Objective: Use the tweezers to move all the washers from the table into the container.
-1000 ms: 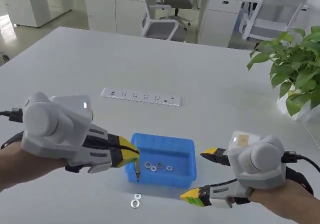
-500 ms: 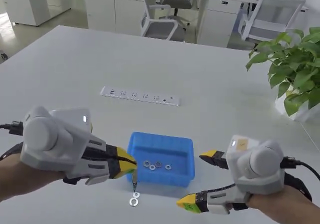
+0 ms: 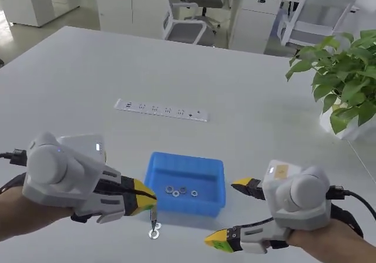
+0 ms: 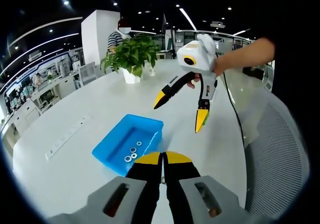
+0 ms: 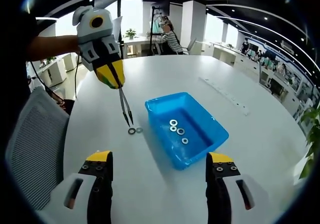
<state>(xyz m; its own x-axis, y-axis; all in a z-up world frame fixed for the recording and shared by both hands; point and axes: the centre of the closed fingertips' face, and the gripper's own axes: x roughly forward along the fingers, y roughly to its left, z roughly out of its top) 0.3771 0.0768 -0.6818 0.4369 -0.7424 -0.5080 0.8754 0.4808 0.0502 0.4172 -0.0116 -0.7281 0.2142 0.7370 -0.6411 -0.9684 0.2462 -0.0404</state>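
My left gripper (image 3: 145,196) is shut on thin metal tweezers (image 3: 153,218), which point down at two washers (image 3: 154,234) lying on the white table just in front of the blue container (image 3: 189,170). In the right gripper view the tweezers (image 5: 125,106) end a little above the washers (image 5: 132,130), with the left gripper (image 5: 111,75) over them. Several washers (image 3: 181,191) lie inside the container (image 5: 200,144). My right gripper (image 3: 225,212) hangs open to the container's right, holding nothing. The left gripper view has the shut jaws at the bottom and the right gripper (image 4: 180,113) beyond the container (image 4: 115,145).
A white power strip (image 3: 161,110) lies on the table beyond the container. A potted plant (image 3: 339,81) stands at the table's far right. Office chairs (image 3: 188,16) stand behind the far edge. A mesh chair back (image 5: 30,149) is close behind the near side.
The left gripper has drawn the tweezers back from the container's front edge and lowered them toward the two washers on the table. The right gripper has stayed open beside the container.
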